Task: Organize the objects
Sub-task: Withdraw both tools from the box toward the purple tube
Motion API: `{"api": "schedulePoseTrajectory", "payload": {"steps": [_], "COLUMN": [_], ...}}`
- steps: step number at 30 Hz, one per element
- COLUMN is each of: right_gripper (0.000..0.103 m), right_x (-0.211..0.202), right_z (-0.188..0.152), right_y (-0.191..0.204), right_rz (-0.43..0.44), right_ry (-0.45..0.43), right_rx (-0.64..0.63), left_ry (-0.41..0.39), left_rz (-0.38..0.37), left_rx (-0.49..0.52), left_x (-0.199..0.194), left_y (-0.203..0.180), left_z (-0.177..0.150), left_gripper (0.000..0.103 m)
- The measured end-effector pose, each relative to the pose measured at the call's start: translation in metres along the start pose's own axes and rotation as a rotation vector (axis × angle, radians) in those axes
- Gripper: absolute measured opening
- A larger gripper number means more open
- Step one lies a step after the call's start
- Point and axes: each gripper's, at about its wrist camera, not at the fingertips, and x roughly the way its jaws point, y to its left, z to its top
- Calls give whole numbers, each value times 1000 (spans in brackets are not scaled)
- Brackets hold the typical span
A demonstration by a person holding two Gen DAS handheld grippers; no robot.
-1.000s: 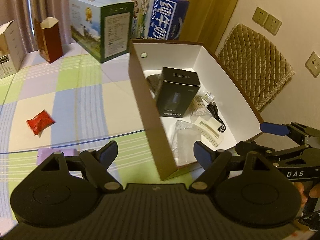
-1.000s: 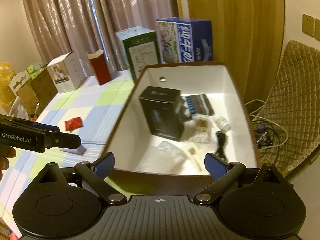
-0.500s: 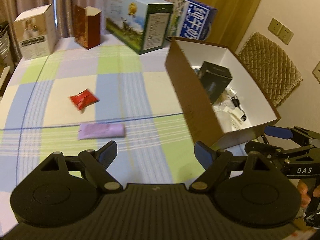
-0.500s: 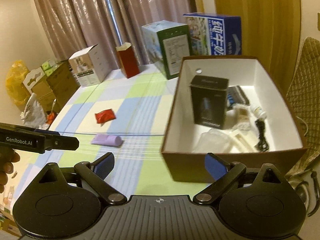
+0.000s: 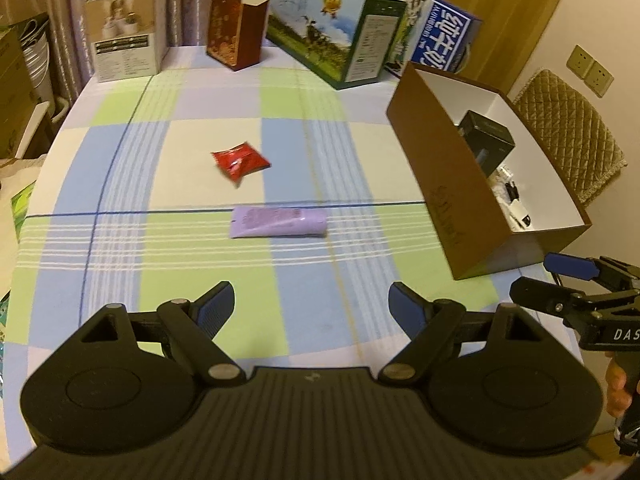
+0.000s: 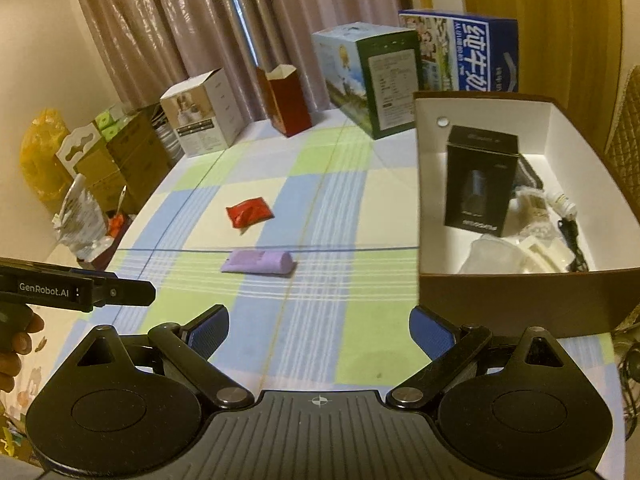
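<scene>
A purple tube [image 5: 278,222] [image 6: 259,263] lies flat on the checked tablecloth [image 5: 192,264], straight ahead of my left gripper [image 5: 311,305], which is open and empty above the cloth. Farther back lies a red packet [image 5: 240,160] [image 6: 249,214]. On the right stands a brown box with a white inside [image 5: 448,200] [image 6: 520,300], holding a black carton [image 6: 480,184], a cable and small items. My right gripper [image 6: 319,331] is open and empty, just left of the box's near corner. Each gripper shows at the edge of the other's view.
Cartons line the table's far edge: a white one [image 5: 126,28], a dark red one [image 5: 236,26], a green one [image 5: 340,28] and a blue one [image 5: 436,36]. A padded chair [image 5: 568,132] stands right of the box. Bags and boxes [image 6: 92,168] crowd the floor on the left.
Both grippers have pulled back and swung left from over the brown box. The box now sits at the right of each view, and the purple tube and red packet lie ahead.
</scene>
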Motion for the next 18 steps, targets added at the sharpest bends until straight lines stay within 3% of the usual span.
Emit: {"api": "schedulePoseTrajectory", "payload": {"steps": [18], "right_gripper": [94], "right_x": [50], "right_z": [-7], "right_y": [48], "right_rz": [25], "right_ry": [54], "right_rx": [-35], "left_ry": [21], "left_rz": [30], "left_rx": [-39], "left_x": [-2], "left_y": [59], "left_z": [-14], "left_gripper": [81]}}
